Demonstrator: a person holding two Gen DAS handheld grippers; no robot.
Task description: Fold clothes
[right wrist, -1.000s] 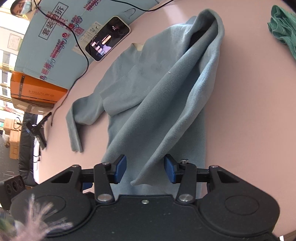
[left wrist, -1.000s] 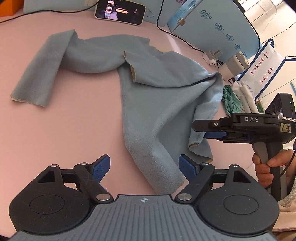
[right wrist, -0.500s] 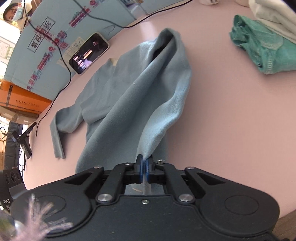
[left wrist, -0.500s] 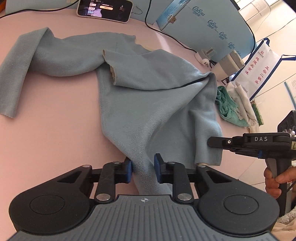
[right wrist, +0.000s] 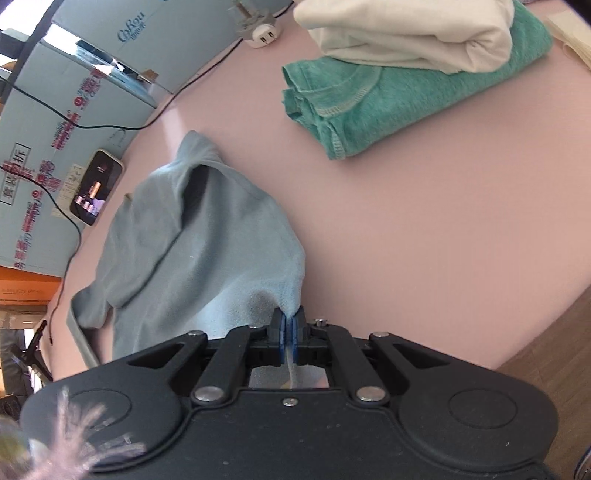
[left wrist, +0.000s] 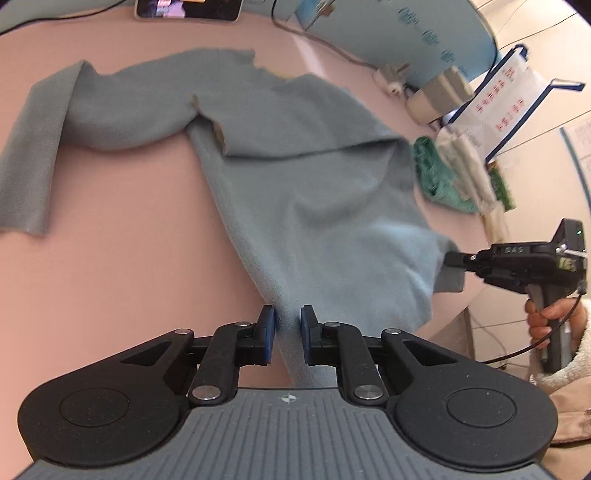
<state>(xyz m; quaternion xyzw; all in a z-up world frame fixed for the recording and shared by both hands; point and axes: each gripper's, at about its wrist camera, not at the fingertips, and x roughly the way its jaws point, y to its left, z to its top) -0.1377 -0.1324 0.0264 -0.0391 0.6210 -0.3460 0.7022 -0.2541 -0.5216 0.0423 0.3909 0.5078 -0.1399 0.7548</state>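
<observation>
A grey-blue long-sleeved sweater (left wrist: 314, 192) lies spread on the pink table (left wrist: 129, 258), one sleeve stretched out to the left. My left gripper (left wrist: 288, 325) is closing on the near hem, and the bunched cloth fills the gap between its blue pads. My right gripper (right wrist: 289, 325) is shut on the hem's other corner, the fabric pinched thin between its pads. In the left wrist view the right gripper (left wrist: 452, 258) holds that corner lifted out to the right, past the table edge. From the right wrist the sweater (right wrist: 207, 251) rises in a tented fold toward the jaws.
A folded green garment (right wrist: 399, 96) with a white one (right wrist: 406, 33) on top sits at the far right. A phone (right wrist: 96, 186), cables, a plug (right wrist: 260, 35) and blue boxes (right wrist: 44, 122) line the back. The table edge (right wrist: 535, 332) runs close on the right.
Both grippers went from open to closed on the sweater's near hem. The right one has since pulled its corner out to the right, spreading the body wider.
</observation>
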